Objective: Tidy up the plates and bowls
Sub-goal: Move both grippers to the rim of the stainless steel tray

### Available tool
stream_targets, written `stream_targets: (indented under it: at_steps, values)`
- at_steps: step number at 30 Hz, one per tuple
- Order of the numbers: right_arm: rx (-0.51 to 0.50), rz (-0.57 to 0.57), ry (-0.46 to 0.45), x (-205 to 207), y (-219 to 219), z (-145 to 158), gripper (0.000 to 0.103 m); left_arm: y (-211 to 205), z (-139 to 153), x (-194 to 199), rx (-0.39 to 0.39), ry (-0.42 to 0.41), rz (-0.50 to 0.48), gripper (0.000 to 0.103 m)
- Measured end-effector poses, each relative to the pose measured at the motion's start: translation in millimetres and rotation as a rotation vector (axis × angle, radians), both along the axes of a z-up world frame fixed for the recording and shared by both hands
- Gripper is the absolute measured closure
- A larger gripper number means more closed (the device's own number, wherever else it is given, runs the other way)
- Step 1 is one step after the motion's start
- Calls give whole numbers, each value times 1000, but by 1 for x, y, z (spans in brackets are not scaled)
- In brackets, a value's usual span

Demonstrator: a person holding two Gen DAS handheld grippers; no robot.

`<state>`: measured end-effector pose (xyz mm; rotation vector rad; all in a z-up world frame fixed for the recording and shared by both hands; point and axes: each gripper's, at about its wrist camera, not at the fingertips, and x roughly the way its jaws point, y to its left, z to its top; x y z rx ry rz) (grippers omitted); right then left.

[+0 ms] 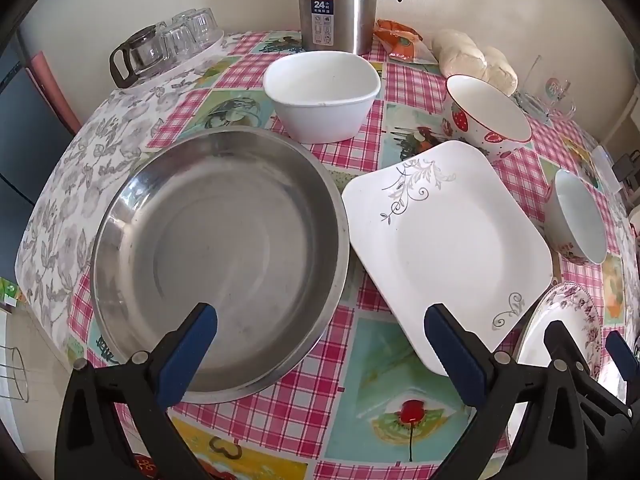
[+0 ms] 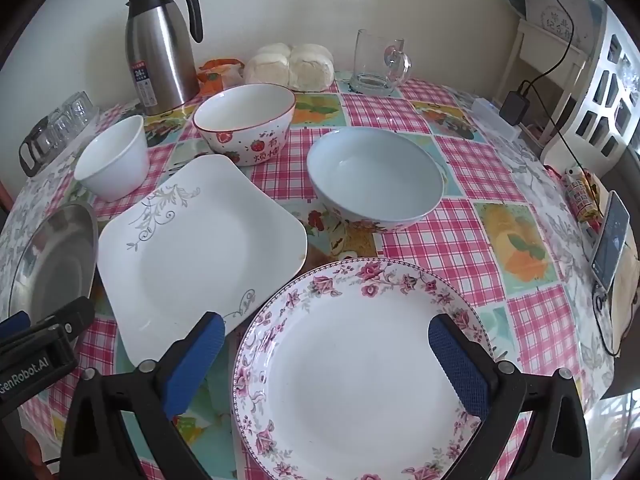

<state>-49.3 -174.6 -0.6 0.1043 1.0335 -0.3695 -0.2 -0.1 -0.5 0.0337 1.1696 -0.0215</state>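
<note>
I have the left tool [image 1: 320, 320] tilted steeply down over the worktop [image 1: 288, 396] with its blue pads spread as wide as they go and nothing between them. Its left pad hangs over the near rim of the steel pan [image 1: 220, 240]; its right pad sits over the near corner of the square white plate [image 1: 444, 236]. The right tool [image 2: 322, 330] is just as wide apart and empty, hovering above the floral round plate [image 2: 352, 364], one pad over its left rim and the other over its right.

From the right wrist view, the square plate lies just left of the floral plate, their edges nearly meeting, and the steel pan sits further left at the worktop's edge. Beyond the floral plate stands the pale blue bowl [image 2: 376, 180]. Farther back and left is the strawberry bowl [image 2: 246, 122], touching or almost touching the square plate's far corner; I cannot tell which. The small white bowl [image 2: 114, 158] stands left of that, just beyond the steel pan.

Along the far wall are a steel thermos jug [image 2: 160, 48], a bag of buns [image 2: 290, 66] and a glass mug [image 2: 378, 64]. Upturned glasses [image 1: 176, 40] sit at the far left.
</note>
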Motion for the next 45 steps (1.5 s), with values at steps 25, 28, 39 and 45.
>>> stream_targets:
  at_steps: [25,28,39,45]
  values:
    - [-14,35,21,7,14,-9,0,26,-1,12,-30,2,81,0]
    - [10,74,2,10,24,-8,0,58,2,17,-33,-26,204,0]
    - [110,193,-75,19,72,-6,0,161,-5,21,-37,-31,504,0]
    - [167,257,-131,21,94,-2,0,189,-16,24,-32,-16,584,0]
